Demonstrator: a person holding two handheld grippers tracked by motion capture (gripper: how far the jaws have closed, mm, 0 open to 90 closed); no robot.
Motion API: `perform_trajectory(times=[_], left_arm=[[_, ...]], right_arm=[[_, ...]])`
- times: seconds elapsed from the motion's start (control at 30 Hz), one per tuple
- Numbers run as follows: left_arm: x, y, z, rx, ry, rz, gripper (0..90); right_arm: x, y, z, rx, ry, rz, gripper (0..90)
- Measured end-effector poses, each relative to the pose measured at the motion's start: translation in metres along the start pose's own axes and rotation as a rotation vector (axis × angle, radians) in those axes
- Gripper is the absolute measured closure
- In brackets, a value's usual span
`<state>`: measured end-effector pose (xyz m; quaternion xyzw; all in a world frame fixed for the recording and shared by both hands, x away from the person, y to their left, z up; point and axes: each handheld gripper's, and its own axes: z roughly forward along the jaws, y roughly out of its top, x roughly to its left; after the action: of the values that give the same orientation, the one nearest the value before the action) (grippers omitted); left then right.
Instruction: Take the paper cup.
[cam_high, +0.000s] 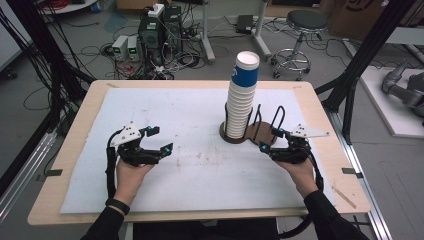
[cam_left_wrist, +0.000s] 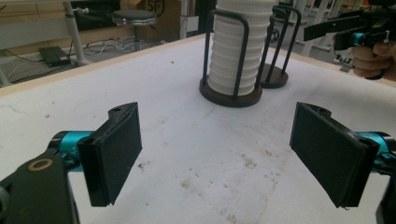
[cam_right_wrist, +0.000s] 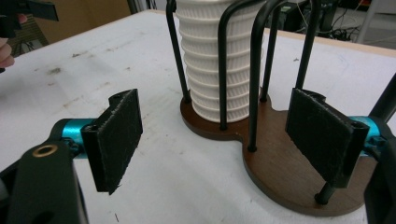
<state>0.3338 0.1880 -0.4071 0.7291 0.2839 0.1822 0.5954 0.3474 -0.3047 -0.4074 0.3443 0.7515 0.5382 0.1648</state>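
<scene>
Cup stack (cam_high: 243, 100) untouched; left claw (cam_high: 161, 140) and right claw (cam_high: 270, 140) gape apart, holding nothing.

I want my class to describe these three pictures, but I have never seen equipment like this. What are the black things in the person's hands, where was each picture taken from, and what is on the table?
A person holds a hand-held two-jaw tool in each hand: the left tool and the right tool. Both are open and hold nothing.

The high view looks down from above the table. Each of the other two pictures comes from a camera riding on one tool, looking out between its black jaws.

On the white mat stands a brown cup holder with black wire hoops. One of its two places holds a tall stack of paper cups; the other is empty.
</scene>
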Motion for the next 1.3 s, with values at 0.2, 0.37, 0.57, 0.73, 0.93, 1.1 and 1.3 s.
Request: perform_trajectory(times=[0.2,0.37,0.57,0.73,0.93,1.1,1.3], left_arm=[[0.002,-0.002,0.000,-0.003,-0.018,-0.022,16.5],[0.001,-0.001,0.003,0.003,-0.013,0.000,13.8],[0.001,-0.002,0.004,0.037,-0.008,-0.015,13.8],[0.000,-0.004,0.005,0.060,-0.013,-0.013,13.8],[-0.001,-0.005,0.005,0.066,-0.022,-0.017,13.8],[-0.001,-0.002,0.007,0.046,-0.021,-0.017,13.8],[0.000,-0.003,0.009,0.054,-0.021,-0.025,13.8]], right_arm=[[-0.002,-0.001,-0.004,0.019,-0.004,-0.017,19.2],[0.002,0.001,-0.007,0.005,-0.010,-0.037,19.1],[0.004,0.012,-0.008,-0.012,0.032,-0.034,19.2],[0.008,0.023,-0.007,-0.015,0.014,-0.059,19.2],[0.013,0.042,-0.006,-0.030,-0.014,-0.111,19.2],[0.012,0.055,-0.004,-0.055,-0.028,-0.111,19.2],[0.011,0.069,-0.001,-0.136,-0.074,-0.102,19.1]])
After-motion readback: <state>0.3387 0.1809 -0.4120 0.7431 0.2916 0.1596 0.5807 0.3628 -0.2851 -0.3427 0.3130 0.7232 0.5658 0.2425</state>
